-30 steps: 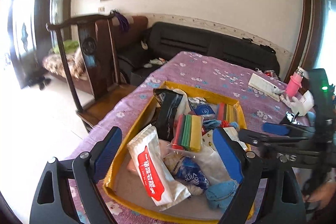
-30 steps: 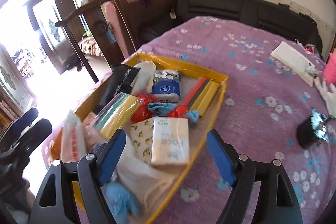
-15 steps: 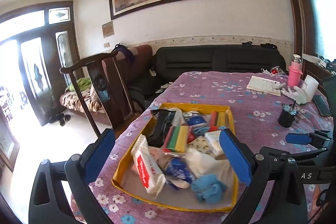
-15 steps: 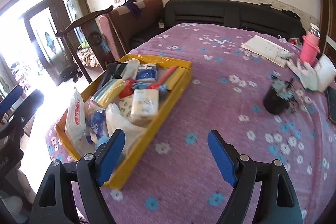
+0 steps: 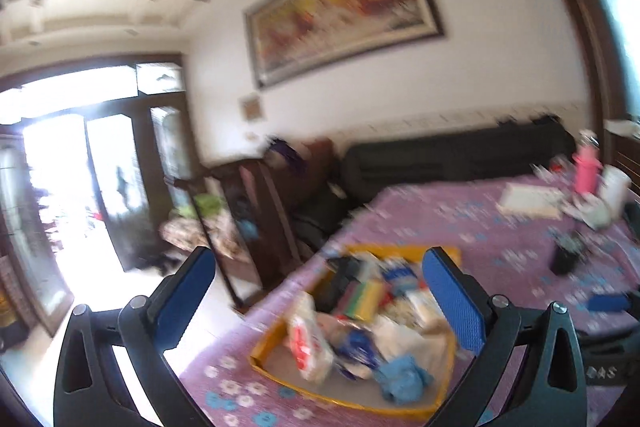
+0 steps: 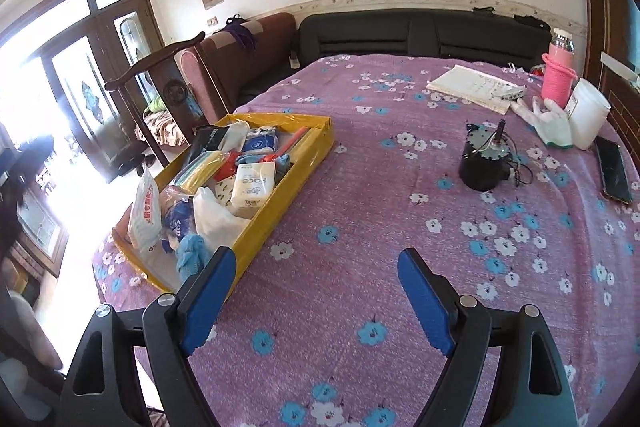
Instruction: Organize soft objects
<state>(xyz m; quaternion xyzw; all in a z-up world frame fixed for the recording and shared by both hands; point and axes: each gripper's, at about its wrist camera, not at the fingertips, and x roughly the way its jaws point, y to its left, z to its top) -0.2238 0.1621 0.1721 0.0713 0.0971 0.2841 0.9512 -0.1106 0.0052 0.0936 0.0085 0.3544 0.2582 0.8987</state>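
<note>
A yellow tray [image 6: 316,151] on the purple flowered tablecloth holds several soft items: a white tissue pack [image 6: 253,184], a red-and-white wipes pack [image 6: 145,211], a blue cloth [image 6: 191,254], a blue tissue pack [image 6: 261,141] and colored sponges [image 6: 200,167]. The tray also shows, blurred, in the left wrist view [image 5: 272,347]. My right gripper [image 6: 316,299] is open and empty, above bare cloth to the right of the tray's near end. My left gripper [image 5: 320,299] is open and empty, held high and back from the tray.
A black motor with wires [image 6: 482,167], a notebook [image 6: 472,89], a white glove [image 6: 550,121], a pink bottle [image 6: 558,75], a white cup [image 6: 588,113] and a phone [image 6: 614,171] lie on the table's right side. A wooden chair [image 6: 168,79] stands left; a black sofa [image 6: 420,35] lies behind.
Both grippers have pulled back and up from the tray, still open and empty. The left view has tilted up and is motion-blurred. The tray's contents look unchanged.
</note>
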